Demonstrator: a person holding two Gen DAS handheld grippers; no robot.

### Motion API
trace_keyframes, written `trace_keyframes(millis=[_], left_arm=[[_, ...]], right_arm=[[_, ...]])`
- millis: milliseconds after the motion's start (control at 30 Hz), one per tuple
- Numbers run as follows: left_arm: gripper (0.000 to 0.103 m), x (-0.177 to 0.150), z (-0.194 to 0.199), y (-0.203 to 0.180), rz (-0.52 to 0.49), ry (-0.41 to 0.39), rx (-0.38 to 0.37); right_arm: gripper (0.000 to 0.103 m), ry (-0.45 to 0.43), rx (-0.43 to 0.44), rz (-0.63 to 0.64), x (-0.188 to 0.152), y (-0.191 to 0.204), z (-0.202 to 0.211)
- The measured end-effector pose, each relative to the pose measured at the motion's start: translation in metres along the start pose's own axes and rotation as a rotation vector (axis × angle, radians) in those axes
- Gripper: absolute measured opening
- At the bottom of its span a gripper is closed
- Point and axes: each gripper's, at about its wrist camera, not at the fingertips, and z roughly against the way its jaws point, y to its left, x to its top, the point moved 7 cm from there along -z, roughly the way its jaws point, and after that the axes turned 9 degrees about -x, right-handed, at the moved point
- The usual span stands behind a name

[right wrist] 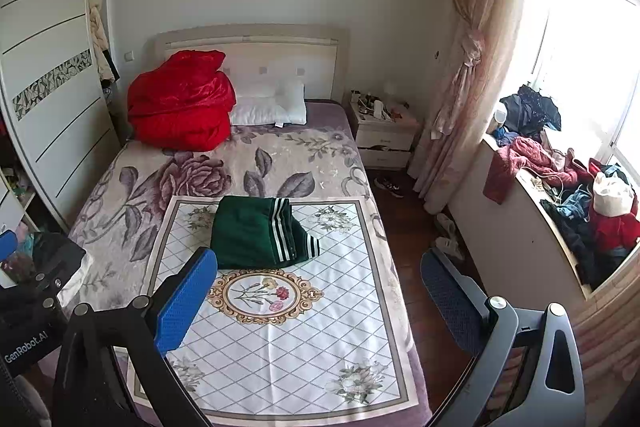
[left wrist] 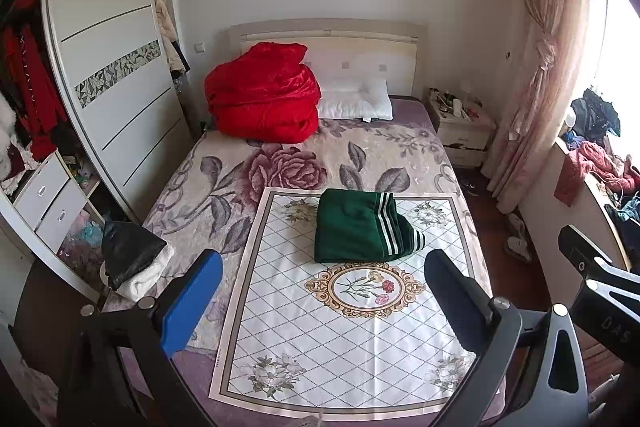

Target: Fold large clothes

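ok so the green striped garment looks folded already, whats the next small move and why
Probably bring the open left gripper forward and down to the near edge of the folded green garment with white stripes to lift it off the white diamond-patterned mat. It already lies in a compact fold, both grippers are open and empty, and a dark folded pile sits at the bed's left edge.

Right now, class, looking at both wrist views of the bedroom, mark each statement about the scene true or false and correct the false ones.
1. The green garment lies folded on the white mat. True.
2. The left tool grips the garment. False: it is open, holding nothing.
3. The red quilt sits near the headboard. True.
4. The right tool is shut. False: open.
5. The pillow is green. False: white.
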Motion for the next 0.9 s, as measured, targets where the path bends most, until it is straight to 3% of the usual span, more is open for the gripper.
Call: trace_keyframes(millis=[900], left_arm=[[0.103,0.012,0.008,-0.005,0.005,-0.013,0.001]], right_arm=[[0.103,-0.021,0.025,0.019,0.014,0.004,-0.008]])
